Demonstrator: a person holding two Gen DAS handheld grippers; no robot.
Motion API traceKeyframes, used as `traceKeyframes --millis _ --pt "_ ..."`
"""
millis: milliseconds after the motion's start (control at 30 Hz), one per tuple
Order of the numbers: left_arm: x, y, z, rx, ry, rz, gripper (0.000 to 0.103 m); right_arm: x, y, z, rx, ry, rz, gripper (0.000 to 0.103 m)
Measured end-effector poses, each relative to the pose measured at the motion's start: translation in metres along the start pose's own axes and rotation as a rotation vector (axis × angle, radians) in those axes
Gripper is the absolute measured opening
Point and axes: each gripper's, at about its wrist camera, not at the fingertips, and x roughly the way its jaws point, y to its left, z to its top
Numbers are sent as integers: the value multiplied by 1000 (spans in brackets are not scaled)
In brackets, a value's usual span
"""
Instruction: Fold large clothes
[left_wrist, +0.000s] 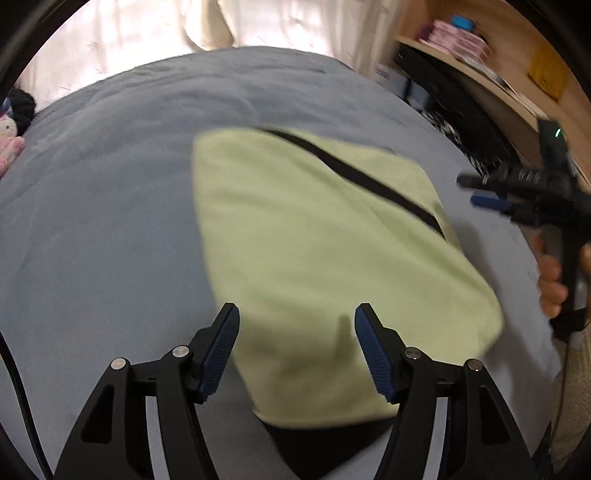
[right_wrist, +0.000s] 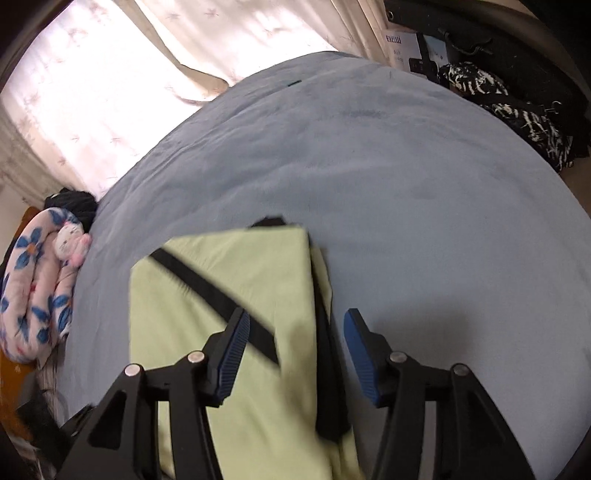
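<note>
Left claw (left_wrist: 297, 323) spread apart, empty, above near edge of green garment (left_wrist: 314, 266); garment already folded into compact rectangle, lying on blue bed (left_wrist: 110, 206); right claw (right_wrist: 293, 332) also apart, empty; little folding seemingly left

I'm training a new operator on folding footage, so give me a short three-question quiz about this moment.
1. True or false: the left gripper has its jaws shut on the green garment.
2. What crosses the garment's top face? A) a black stripe B) a red zipper C) a row of buttons
3. Fill in: the garment lies on a ____ blanket.

Key: 1 false, both the left gripper and the right gripper are open and hold nothing. 2 A, the black stripe runs diagonally. 3 blue-grey.
</note>
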Motion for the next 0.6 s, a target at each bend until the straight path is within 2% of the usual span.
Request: traceKeyframes --millis 100,167,200,233,267,367,433,500,600 --pt "13 26 23 -70 11 9 64 24 -1 9 -1 33 0 53" --pt "28 44 35 -114 36 8 64 41 3 11 -19 58 -33 53" --pt "34 50 39 -129 48 7 64 47 5 10 -40 68 -44 49" --pt "42 57 43 -145 63 6 64 52 8 8 -73 69 -45 37" --pt "49 61 44 -156 77 -5 64 56 13 5 -116 80 -58 3" --pt "60 68 49 -182 97 -40 64 53 19 2 -177 43 -132 1" --pt "61 66 52 -163 89 -41 64 49 17 6 -185 0 -172 1" --pt "68 62 50 -143 98 -19 64 57 9 6 -162 19 -186 1" --pt "77 64 46 -160 116 -31 64 85 3 -5 -178 72 -242 1"
